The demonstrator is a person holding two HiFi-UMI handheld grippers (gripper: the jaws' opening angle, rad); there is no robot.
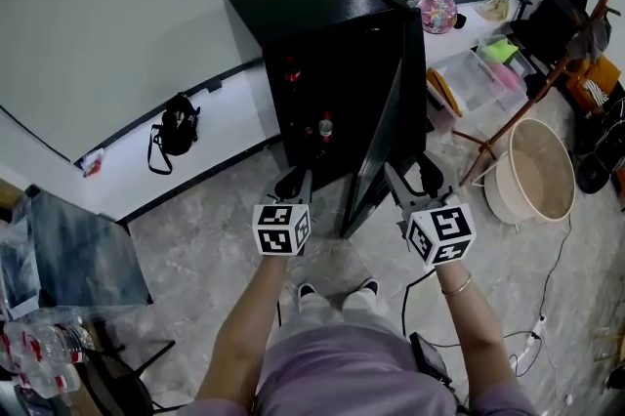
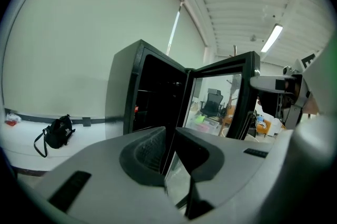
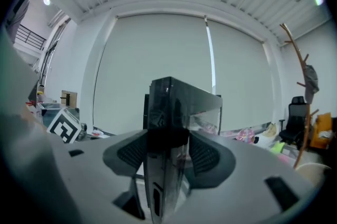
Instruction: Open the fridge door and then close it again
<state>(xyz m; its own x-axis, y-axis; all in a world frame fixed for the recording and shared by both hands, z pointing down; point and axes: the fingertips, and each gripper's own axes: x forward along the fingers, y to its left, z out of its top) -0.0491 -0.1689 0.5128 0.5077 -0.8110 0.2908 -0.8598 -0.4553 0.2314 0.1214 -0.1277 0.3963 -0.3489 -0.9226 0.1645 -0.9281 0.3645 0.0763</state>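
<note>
The black mini fridge stands against the wall, and its glass door is swung out towards me. Small bottles show in the dark inside. My right gripper is at the door's free edge. In the right gripper view that edge runs upright between the jaws of the right gripper, which stand open around it. My left gripper hovers in front of the opening, left of the door. In the left gripper view the left gripper has its jaws nearly together, holding nothing, and it faces the open fridge.
A black bag lies by the wall at the left. Clear bins, a wooden coat rack and a beige tub crowd the right. A table with bottles is at the lower left. A cable crosses the floor.
</note>
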